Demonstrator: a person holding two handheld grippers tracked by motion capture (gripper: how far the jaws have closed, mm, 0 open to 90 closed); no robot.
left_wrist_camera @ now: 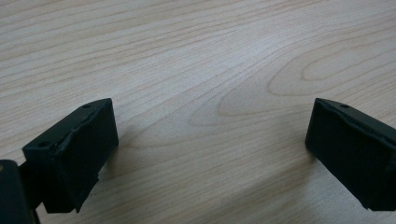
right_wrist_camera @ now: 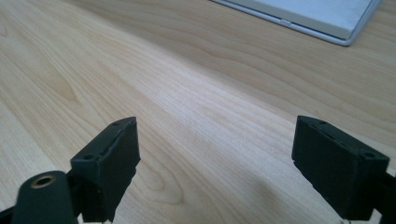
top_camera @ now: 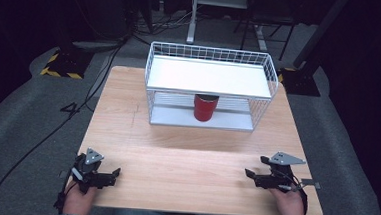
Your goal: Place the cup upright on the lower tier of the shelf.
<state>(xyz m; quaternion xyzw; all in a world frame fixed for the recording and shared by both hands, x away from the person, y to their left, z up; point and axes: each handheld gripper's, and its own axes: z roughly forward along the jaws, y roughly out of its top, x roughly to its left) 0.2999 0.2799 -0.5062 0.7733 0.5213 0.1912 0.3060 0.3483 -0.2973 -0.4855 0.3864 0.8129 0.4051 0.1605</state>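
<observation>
Two grippers rest low over the near edge of a wooden table, one at each corner, both with jaws spread apart and nothing between them. The left gripper sits at the near left, held by a hand, its jaws pointing toward the table's middle over bare wood. The right gripper sits at the near right, also pointing inward, its jaws released above the wood. Well beyond both, a red can stands upright on the lower shelf of a white wire rack at the far side of the table.
</observation>
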